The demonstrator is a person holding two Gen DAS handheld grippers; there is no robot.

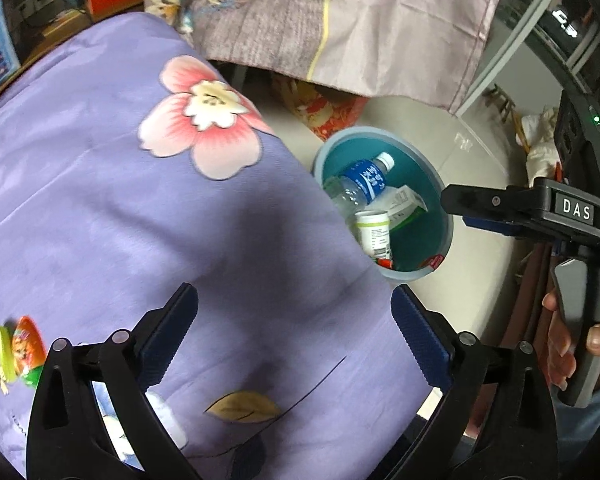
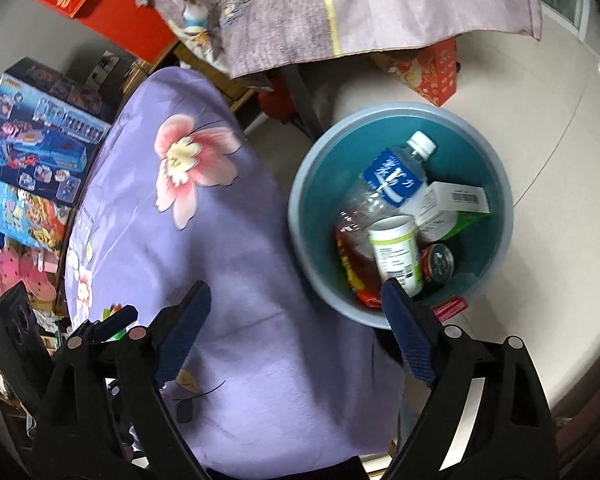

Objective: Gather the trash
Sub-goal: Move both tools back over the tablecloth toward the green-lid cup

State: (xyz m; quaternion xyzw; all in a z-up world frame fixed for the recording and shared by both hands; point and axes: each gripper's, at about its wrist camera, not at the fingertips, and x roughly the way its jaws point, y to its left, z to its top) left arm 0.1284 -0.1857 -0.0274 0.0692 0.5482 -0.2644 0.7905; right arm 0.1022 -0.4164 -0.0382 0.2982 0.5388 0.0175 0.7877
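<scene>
Both claws stand apart and empty: our left claw (image 1: 294, 336) hangs low in its view over the purple flowered cloth (image 1: 140, 220), our right claw (image 2: 296, 328) low in its view at the cloth's edge beside the bin (image 2: 400, 120). Right of centre, the bin sits on the floor, holding a water bottle (image 2: 392, 176), a white pill jar (image 2: 396, 252), a carton (image 2: 452, 204) and a can (image 2: 440, 260). At lower left of our left view, a snack packet (image 1: 24, 350) lies on the cloth.
</scene>
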